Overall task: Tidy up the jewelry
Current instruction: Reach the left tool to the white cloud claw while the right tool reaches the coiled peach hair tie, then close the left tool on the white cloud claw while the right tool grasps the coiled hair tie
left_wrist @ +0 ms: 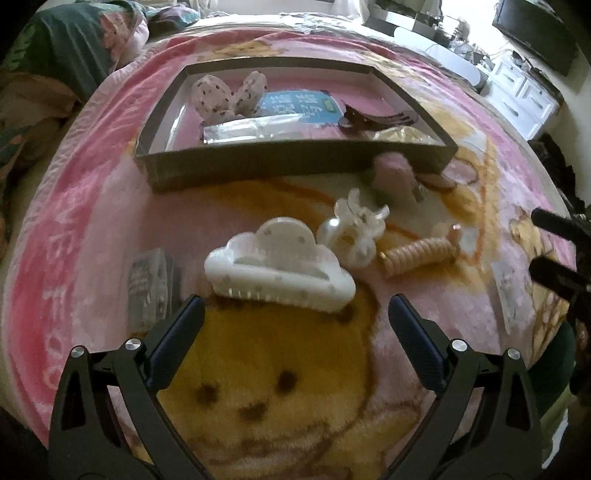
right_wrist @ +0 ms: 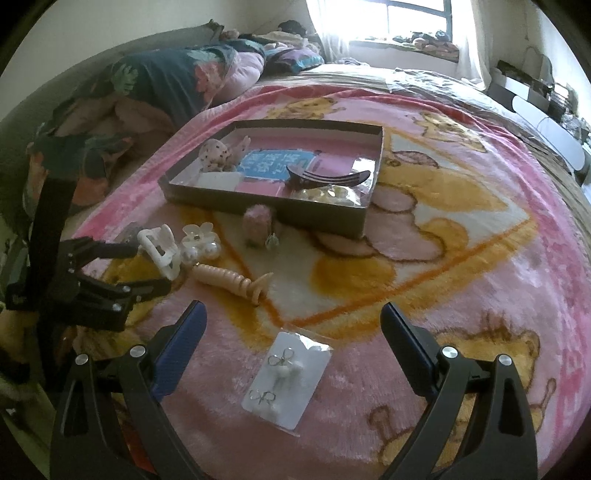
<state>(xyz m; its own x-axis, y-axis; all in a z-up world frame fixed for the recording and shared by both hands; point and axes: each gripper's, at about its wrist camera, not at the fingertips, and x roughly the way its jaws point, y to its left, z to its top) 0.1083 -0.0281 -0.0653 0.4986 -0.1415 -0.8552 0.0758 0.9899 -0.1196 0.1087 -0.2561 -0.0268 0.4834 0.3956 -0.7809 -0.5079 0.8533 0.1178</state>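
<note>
My left gripper is open and empty, just short of a white cloud-shaped hair claw on the pink blanket. It also shows in the right wrist view, with its fingers either side of that claw. My right gripper is open and empty above a white card of earrings. A clear pearl claw, a peach spiral clip and a fuzzy pink clip lie loose. The grey tray holds a dotted bow, a blue card and a brown claw.
A small clear packet lies left of the cloud claw. Rumpled bedding is piled at the far left of the bed. White drawers and a window stand beyond the bed.
</note>
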